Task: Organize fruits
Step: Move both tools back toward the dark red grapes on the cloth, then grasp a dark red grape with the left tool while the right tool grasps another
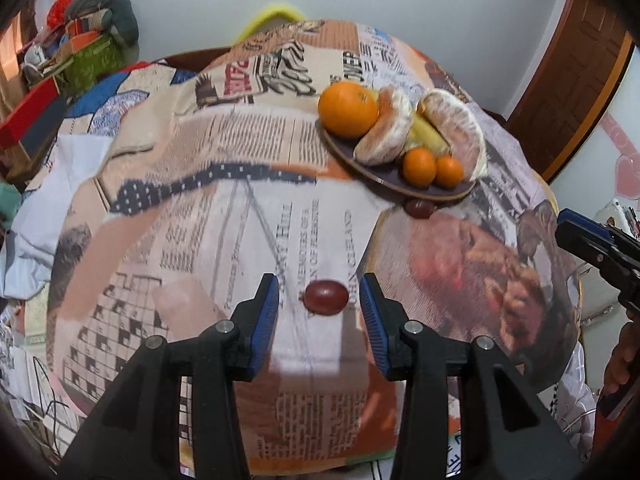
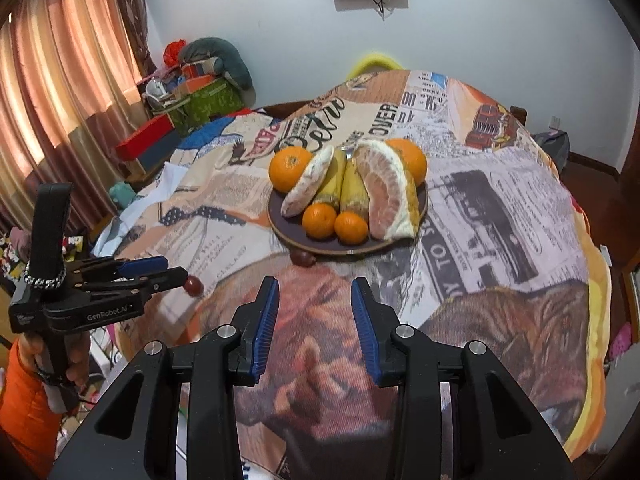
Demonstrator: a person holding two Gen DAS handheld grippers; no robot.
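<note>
A red grape (image 1: pixel 326 297) lies on the newspaper-print cloth between the blue pads of my open left gripper (image 1: pixel 319 294), not touched; it shows in the right wrist view (image 2: pixel 194 285) just past the left gripper's tips (image 2: pixel 172 270). A second grape (image 1: pixel 419 208) (image 2: pixel 301 258) lies against the near rim of a dark plate (image 1: pixel 384 179) (image 2: pixel 280 220). The plate holds oranges (image 2: pixel 289 168), small mandarins (image 2: pixel 319 220), bananas (image 2: pixel 353 188) and peeled pomelo pieces (image 2: pixel 386 194). My right gripper (image 2: pixel 315 294) is open and empty, hovering above the cloth before the plate.
The cloth (image 2: pixel 500 208) covers a rounded table. A red box (image 2: pixel 146 142), a green bag with clutter (image 2: pixel 208 104) and curtains (image 2: pixel 60 80) are at the left. A yellow chair back (image 2: pixel 374 62) stands behind the table.
</note>
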